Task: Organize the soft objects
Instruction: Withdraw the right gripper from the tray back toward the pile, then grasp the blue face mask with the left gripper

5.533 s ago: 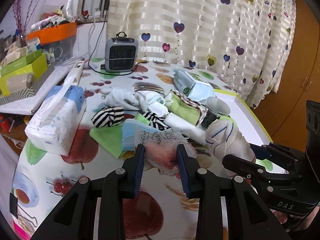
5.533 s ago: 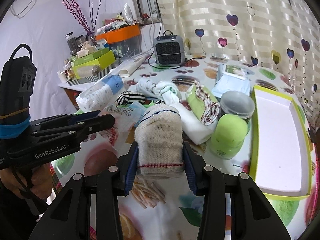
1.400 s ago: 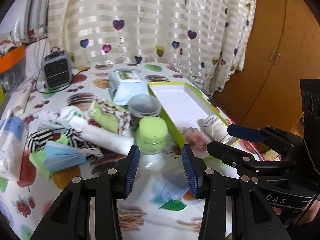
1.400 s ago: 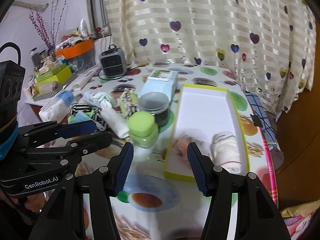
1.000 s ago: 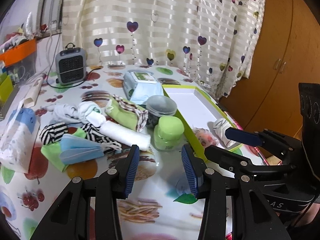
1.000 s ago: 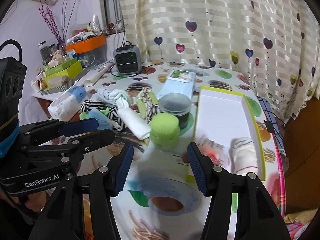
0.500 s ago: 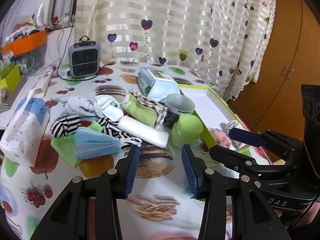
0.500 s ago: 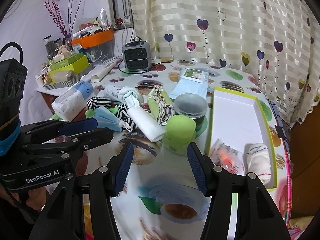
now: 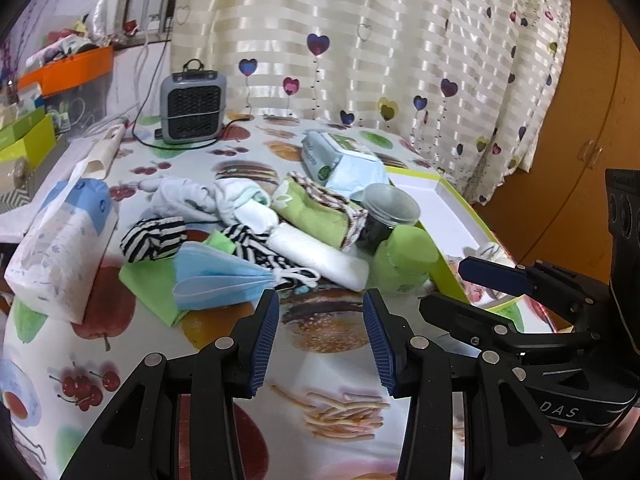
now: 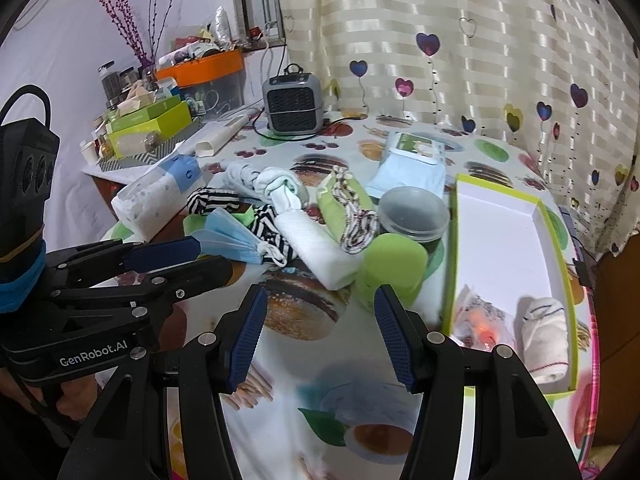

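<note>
Two ribbed blue-padded tools, left gripper [image 9: 320, 336] and right gripper [image 10: 320, 336], gape wide and empty; just ahead lie a pleated paper mask [image 9: 216, 276] and quilted white roll [image 10: 316, 254].

A grey heater [image 9: 193, 101] stands before the heart-print curtain [image 9: 360, 40].

My left gripper [image 9: 318, 340] is matte black plastic with two angular fingers, each lined with a ribbed blue pad and studded with silver screw heads. My right gripper [image 10: 320, 336] is built the same. Seen from the right wrist, the left unit reads "GenRobot.AI" in white, carries a black camera block with a looped cable, and has a blue band wrapped round it. The right unit shows "DAS".
</note>
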